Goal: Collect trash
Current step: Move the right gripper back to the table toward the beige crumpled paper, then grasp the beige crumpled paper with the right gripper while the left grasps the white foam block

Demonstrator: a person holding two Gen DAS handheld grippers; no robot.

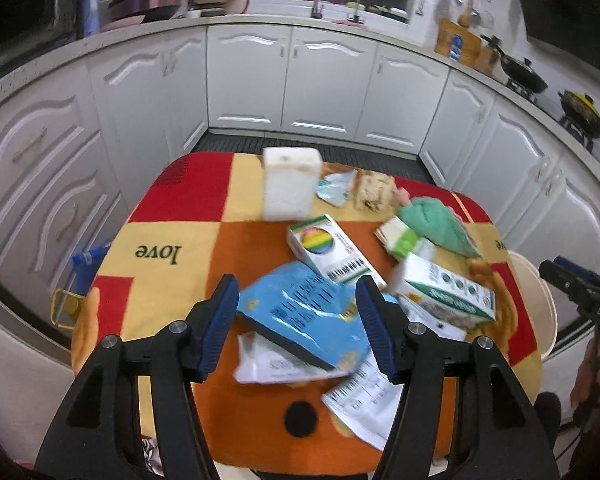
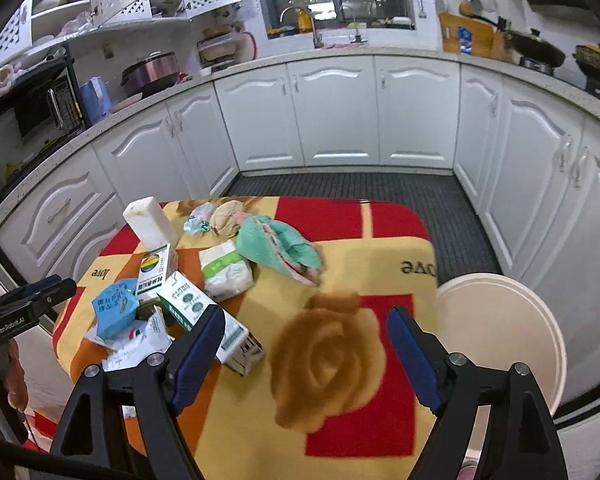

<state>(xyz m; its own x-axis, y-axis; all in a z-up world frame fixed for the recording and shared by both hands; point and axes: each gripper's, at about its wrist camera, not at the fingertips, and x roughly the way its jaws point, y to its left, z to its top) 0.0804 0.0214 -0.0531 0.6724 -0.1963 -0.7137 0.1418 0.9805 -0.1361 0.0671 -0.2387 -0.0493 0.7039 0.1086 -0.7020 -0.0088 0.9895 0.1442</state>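
Observation:
A pile of trash lies on the patterned table cover [image 1: 172,216]: a blue packet [image 1: 300,312], a rainbow-printed box [image 1: 328,252], a green-and-white carton [image 1: 444,292] and white paper slips [image 1: 360,404]. My left gripper [image 1: 297,280] hovers open above the blue packet, and its pads do not press on it. My right gripper [image 2: 306,312] is open over a bare part of the cover, to the right of the carton [image 2: 204,320], with nothing between its fingers. A cream bin [image 2: 500,340] stands at the table's right edge.
Further back sit a white block-shaped container [image 1: 290,184], a crumpled wrapper [image 1: 334,188], a tissue pack [image 2: 224,272] and a green cloth [image 2: 276,248]. White kitchen cabinets [image 2: 332,120] surround the table on three sides. A dark mat [image 2: 380,188] covers the floor.

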